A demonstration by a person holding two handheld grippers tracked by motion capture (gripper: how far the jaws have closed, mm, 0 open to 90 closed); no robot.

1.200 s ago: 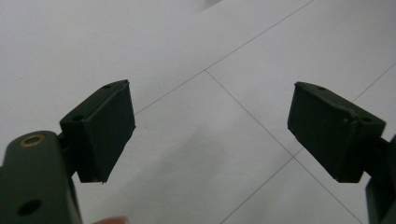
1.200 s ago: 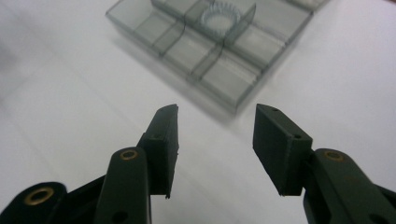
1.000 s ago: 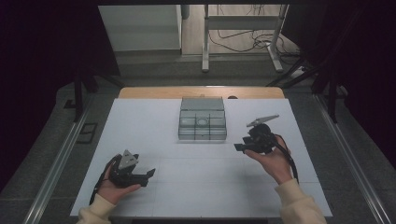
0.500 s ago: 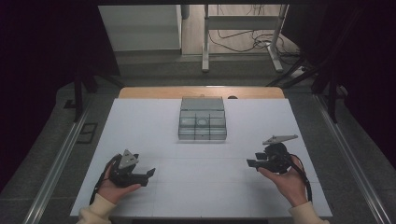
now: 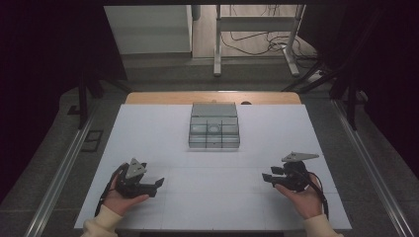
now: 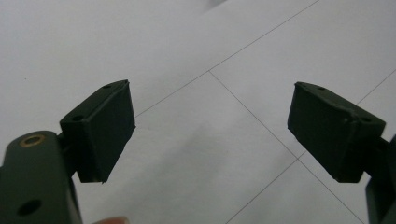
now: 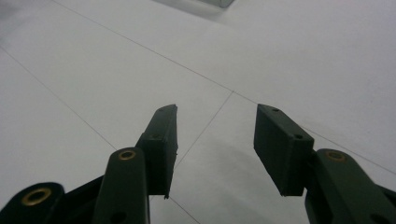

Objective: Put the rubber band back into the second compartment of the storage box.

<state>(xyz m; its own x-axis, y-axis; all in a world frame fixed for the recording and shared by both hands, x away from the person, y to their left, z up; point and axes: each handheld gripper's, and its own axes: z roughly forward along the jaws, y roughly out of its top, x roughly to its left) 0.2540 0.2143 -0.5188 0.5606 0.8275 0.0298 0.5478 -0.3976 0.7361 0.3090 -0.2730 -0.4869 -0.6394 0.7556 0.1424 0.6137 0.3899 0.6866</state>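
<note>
Grey compartmented tray sits mid-table; left tongs and right tongs spread, empty.

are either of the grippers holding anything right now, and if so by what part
Nothing is held. The left gripper has its jaws wide apart over bare white table, and the right gripper is open and empty too.

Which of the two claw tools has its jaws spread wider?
The left gripper, held near the table's front-left corner. In its own view the jaws stand far apart, while the right gripper shows a clearly narrower gap, though both are open and empty.
</note>
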